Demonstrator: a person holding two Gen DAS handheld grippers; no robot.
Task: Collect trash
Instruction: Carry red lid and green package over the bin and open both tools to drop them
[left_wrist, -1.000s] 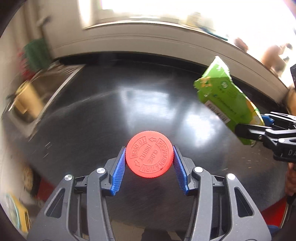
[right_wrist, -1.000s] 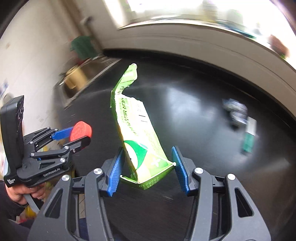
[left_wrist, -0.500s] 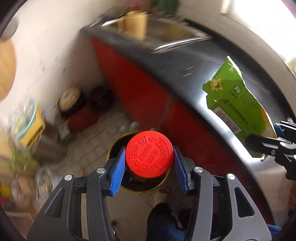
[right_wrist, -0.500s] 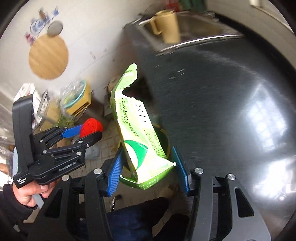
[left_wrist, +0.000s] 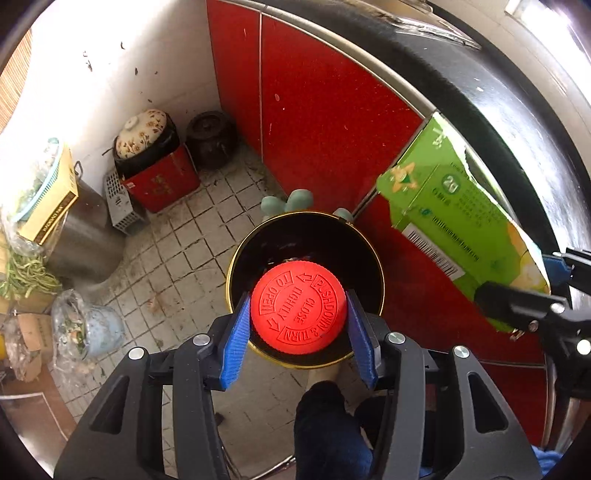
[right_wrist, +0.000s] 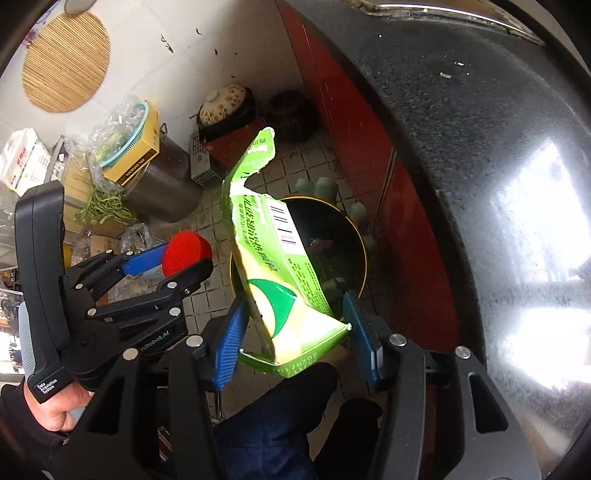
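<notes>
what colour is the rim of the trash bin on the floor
Gold, or yellowish, around a black inside: the trash bin shows it best in the left wrist view.

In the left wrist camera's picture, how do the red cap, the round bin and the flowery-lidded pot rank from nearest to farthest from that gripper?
1. Red cap: clamped between the left gripper pads.
2. Round bin: on the floor directly below the cap.
3. Flowery-lidded pot: far corner, upper left, by the wall.
</notes>
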